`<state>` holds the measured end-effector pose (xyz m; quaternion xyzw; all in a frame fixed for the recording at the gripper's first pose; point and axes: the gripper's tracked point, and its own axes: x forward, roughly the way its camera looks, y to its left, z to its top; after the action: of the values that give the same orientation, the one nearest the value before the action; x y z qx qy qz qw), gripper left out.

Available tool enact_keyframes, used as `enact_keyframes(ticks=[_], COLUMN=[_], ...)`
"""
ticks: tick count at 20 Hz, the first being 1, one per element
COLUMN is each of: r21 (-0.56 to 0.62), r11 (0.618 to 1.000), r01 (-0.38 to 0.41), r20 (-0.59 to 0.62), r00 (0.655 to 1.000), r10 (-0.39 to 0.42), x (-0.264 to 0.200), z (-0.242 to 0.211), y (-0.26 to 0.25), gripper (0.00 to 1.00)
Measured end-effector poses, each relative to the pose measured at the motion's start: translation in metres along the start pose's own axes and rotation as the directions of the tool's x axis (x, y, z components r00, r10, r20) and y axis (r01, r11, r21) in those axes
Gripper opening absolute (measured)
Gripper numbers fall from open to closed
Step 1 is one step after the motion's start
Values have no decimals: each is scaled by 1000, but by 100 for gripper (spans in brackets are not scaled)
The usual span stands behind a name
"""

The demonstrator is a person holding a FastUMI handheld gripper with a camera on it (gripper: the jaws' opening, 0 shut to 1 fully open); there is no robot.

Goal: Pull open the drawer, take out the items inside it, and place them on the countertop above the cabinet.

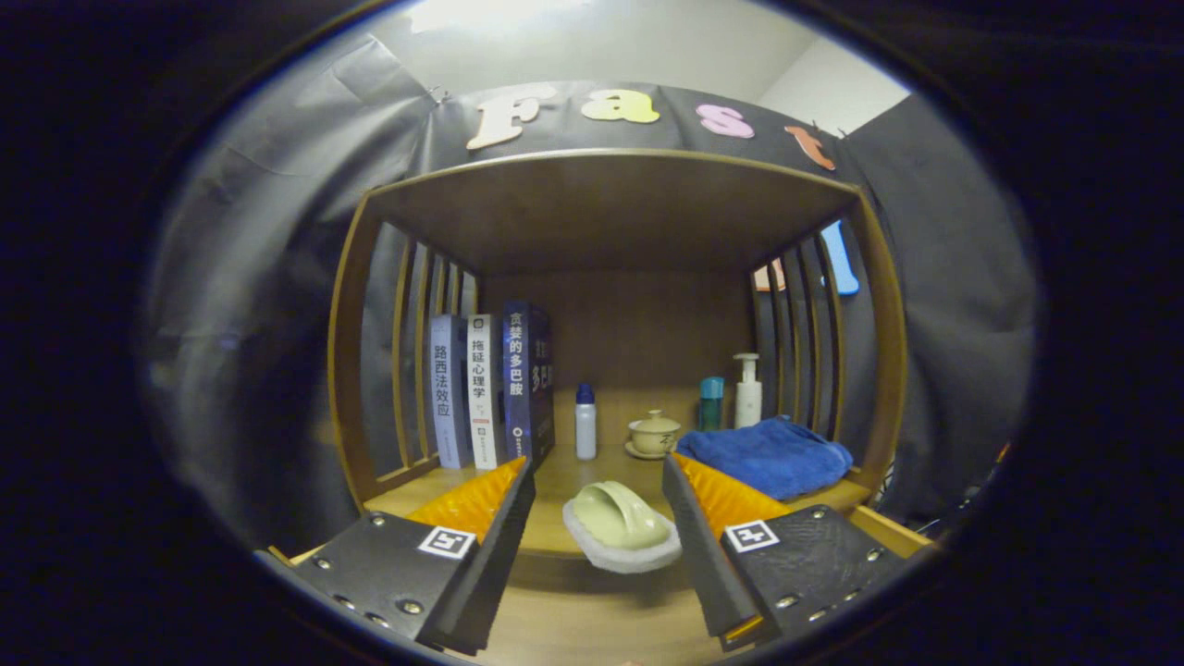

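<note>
Fingers of the gripper (597, 481) are seen spread wide apart, with nothing pressed between them. A scrubbing brush (620, 525), pale green with a handle arch and a white pad underneath, is seen between the fingers, near their tips, at the front edge of the countertop (555, 481). Whether it rests on the countertop or overhangs the edge cannot be told; neither finger is seen touching it.

Everything else is placed with respect to the brush. Beyond it, further back on the countertop, a lidded ceramic cup (654, 433) is set on a saucer. Behind and to the left of the brush a small white bottle with a blue cap (585, 422) is stood upright, and further left three books (490, 388) are stood upright, spines forward, against the slatted side of the wooden shelf unit (610, 203). Behind and to the right of the brush a folded blue towel (768, 455) is laid, and behind the towel a teal bottle (710, 401) and a white pump bottle (747, 390) are stood side by side near the back panel. Below the brush a wooden surface is seen; whether it belongs to the drawer cannot be told.
</note>
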<state>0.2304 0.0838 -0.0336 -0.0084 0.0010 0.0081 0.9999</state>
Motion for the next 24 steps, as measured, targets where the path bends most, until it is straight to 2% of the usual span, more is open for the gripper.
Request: enact_keyframes(ticks=[9, 13, 16, 23, 24], r21=[-25, -18, -32, -59, -83], r11=[1000, 999, 998, 998, 996], r01=[17, 34, 57, 4, 17], r20=[-114, -183, -229, -370, -386], r00=[993, 983, 971, 929, 921], r10=[-20, -36, -62, -26, -48], x=[-107, -141, -153, -139, -139], z=[-43, -72, -91, -141, -146], y=[6, -1, -13, -5, -8], gripper=[83, 82, 82, 83, 83])
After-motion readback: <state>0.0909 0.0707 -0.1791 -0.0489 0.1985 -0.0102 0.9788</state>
